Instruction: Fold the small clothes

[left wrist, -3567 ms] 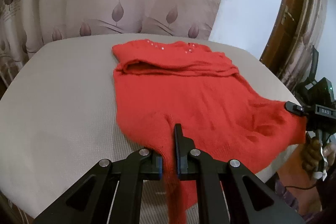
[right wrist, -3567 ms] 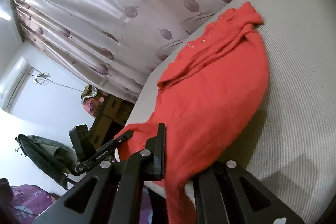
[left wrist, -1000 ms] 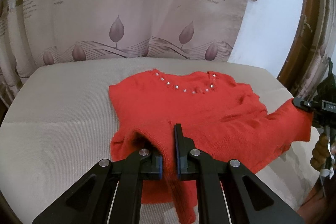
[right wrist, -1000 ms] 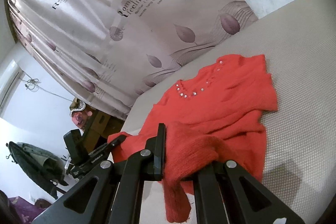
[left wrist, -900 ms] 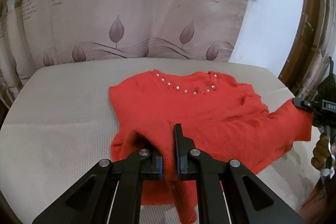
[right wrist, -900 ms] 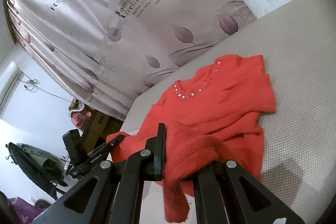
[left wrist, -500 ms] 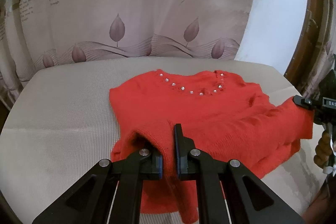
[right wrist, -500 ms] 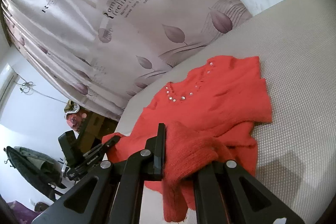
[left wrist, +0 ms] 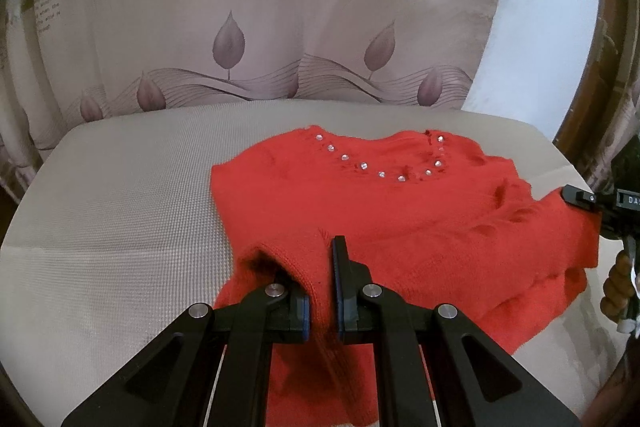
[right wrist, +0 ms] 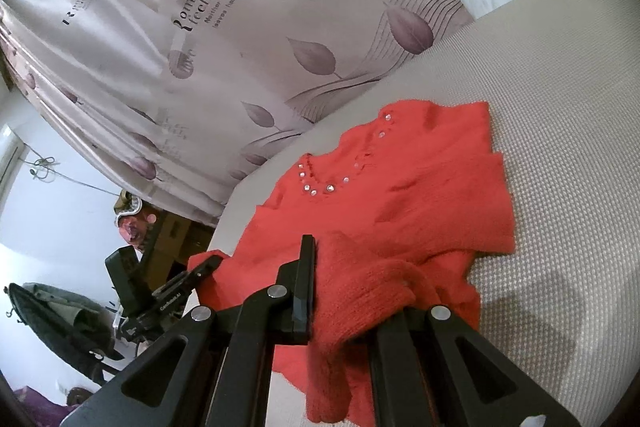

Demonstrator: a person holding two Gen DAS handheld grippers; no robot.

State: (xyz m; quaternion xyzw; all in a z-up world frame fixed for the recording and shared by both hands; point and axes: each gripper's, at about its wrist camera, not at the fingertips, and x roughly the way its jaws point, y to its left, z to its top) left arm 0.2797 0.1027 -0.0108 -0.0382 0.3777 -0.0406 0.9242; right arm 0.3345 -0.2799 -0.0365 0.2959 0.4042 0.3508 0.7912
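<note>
Left wrist view: both hand-held grippers (left wrist: 320, 287) (right wrist: 352, 291) clamped on red sweater (left wrist: 400, 211) hem, beige tabletop (left wrist: 120, 195), leaf-print curtain (left wrist: 260, 7) behind.

Both grippers clamped on the red sweater (left wrist: 400, 219) hem. Left gripper (left wrist: 320, 291) at the sweater's near-left corner, jaws nearly closed with knit pinched between. Right gripper (right wrist: 352, 291) at the near-right corner, fabric bunched between its fingers, one finger mostly hidden under knit. Both pointing toward the sweater's neckline.
</note>
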